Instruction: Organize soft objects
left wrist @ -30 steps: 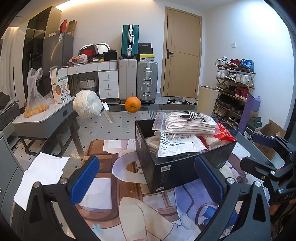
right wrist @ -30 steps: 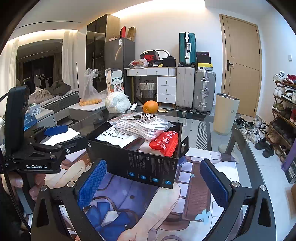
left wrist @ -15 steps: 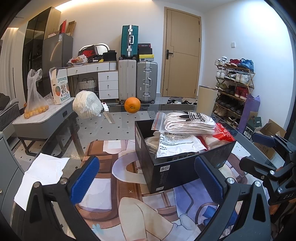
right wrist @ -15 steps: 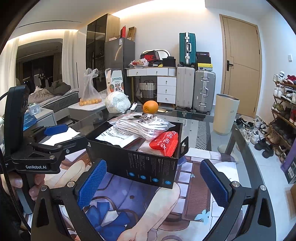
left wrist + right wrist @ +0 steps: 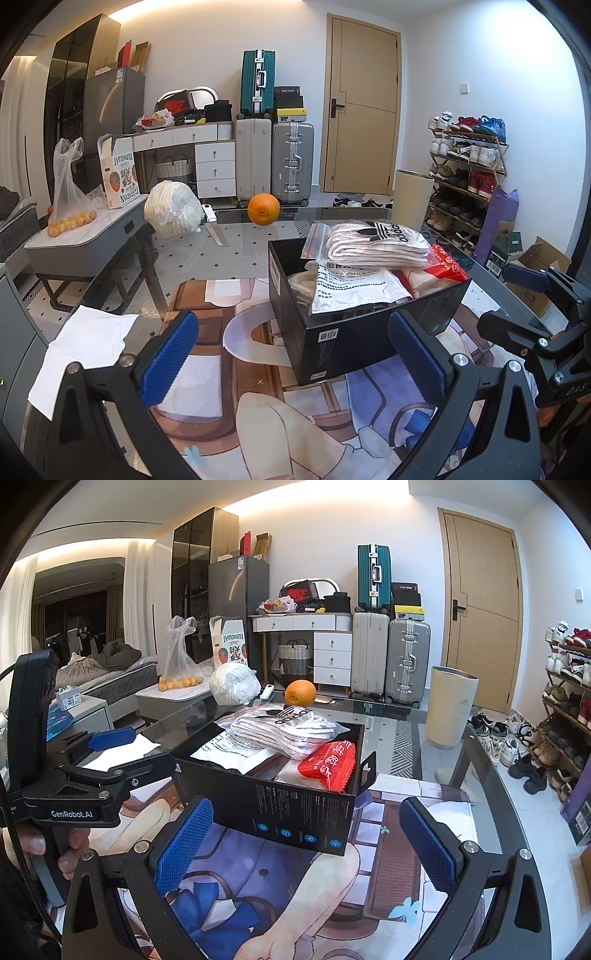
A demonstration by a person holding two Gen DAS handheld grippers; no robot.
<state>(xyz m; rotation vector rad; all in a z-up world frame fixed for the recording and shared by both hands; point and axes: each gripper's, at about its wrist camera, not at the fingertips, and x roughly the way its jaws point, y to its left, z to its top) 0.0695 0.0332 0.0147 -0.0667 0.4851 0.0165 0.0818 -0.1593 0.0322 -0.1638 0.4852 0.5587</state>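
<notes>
A black box [image 5: 373,332] [image 5: 295,812] stands on the printed mat, packed with soft goods. On top lies a clear bag of white socks [image 5: 373,242] [image 5: 288,727]. Beside it are a red packet [image 5: 448,264] [image 5: 328,762] and a white printed bag [image 5: 351,286] [image 5: 236,751]. My left gripper [image 5: 291,354] is open and empty, just short of the box's near left corner. Open and empty too, my right gripper [image 5: 306,845] faces the box's near side. A hand holds the left gripper's handle [image 5: 40,845] in the right wrist view.
An orange [image 5: 263,208] [image 5: 300,693] and a white wrapped bundle [image 5: 171,214] [image 5: 234,684] sit at the far end of the glass table [image 5: 240,254]. White paper [image 5: 85,350] lies at the left. Suitcases [image 5: 291,162], a bin [image 5: 450,707] and a shoe rack [image 5: 467,173] stand beyond.
</notes>
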